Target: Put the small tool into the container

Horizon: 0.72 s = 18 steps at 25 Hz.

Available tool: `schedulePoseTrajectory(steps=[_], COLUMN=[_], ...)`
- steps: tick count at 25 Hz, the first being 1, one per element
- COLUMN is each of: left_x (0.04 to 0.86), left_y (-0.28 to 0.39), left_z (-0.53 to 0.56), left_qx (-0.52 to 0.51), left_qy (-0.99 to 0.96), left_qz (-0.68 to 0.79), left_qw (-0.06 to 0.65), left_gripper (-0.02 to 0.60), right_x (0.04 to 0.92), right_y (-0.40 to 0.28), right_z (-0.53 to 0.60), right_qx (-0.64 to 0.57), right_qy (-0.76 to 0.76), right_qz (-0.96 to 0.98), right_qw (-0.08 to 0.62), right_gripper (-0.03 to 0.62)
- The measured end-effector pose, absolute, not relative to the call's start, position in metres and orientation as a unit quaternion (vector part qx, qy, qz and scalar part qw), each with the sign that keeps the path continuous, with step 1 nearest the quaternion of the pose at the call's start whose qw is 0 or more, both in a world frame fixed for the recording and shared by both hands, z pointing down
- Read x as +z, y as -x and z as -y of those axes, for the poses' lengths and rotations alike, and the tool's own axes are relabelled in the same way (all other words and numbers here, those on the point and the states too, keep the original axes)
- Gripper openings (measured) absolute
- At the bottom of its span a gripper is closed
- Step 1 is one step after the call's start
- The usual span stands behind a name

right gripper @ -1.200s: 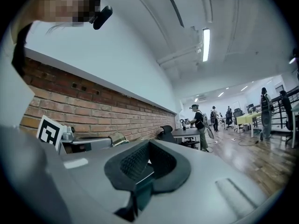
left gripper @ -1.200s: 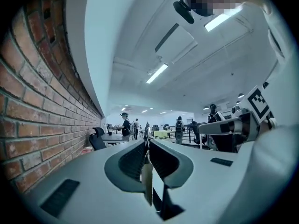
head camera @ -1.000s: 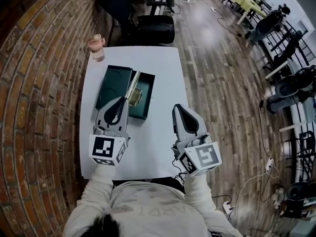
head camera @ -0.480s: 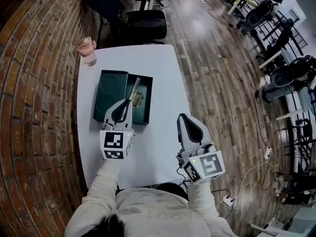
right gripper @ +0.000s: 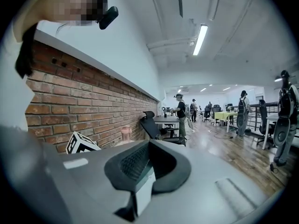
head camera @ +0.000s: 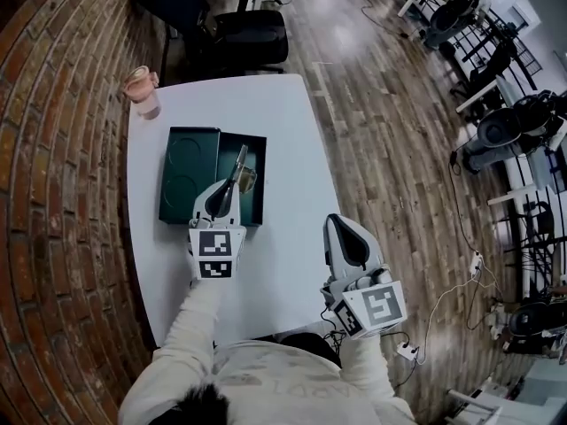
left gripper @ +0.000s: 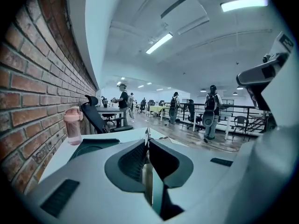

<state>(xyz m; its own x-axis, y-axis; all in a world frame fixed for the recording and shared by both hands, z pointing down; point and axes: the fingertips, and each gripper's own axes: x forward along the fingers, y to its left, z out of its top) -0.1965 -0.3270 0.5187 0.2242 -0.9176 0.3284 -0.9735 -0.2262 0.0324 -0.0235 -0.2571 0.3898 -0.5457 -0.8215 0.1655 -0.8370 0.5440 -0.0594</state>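
On the white table lies a dark green container with two compartments side by side. My left gripper is shut on the small tool, a thin metal piece that sticks forward over the right compartment. The left gripper view has the tool's tip poking out between the closed jaws, with the container ahead to the left. My right gripper is shut on nothing, near the table's right edge, apart from the container. A brass-coloured item sits in the right compartment.
A pink bottle stands at the far left corner by the brick wall. A black office chair is behind the table. Wooden floor lies to the right. People stand far off in the room.
My left gripper has carried the tool forward over the container's right compartment. The right gripper has drawn back toward the near right edge of the table.
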Motion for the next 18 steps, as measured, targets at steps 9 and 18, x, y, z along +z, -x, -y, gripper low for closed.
schedulePoseTrajectory(steps=[9, 18], left_x=[0.548, 0.554], left_y=[0.187, 0.177], left_z=[0.338, 0.354], left_qx=[0.170, 0.199], left_qy=[-0.754, -0.742], left_qz=[0.622, 0.627], left_qw=[0.128, 0.124], left_gripper=[0.031, 0.031], right_x=[0.396, 0.402], right_y=[0.011, 0.002], right_z=[0.258, 0.258], right_qx=[0.072, 0.076], right_qy=[-0.484, -0.488], right_qz=[0.869, 0.866], right_qw=[0.067, 0.073], right_gripper=[0.011, 0.011])
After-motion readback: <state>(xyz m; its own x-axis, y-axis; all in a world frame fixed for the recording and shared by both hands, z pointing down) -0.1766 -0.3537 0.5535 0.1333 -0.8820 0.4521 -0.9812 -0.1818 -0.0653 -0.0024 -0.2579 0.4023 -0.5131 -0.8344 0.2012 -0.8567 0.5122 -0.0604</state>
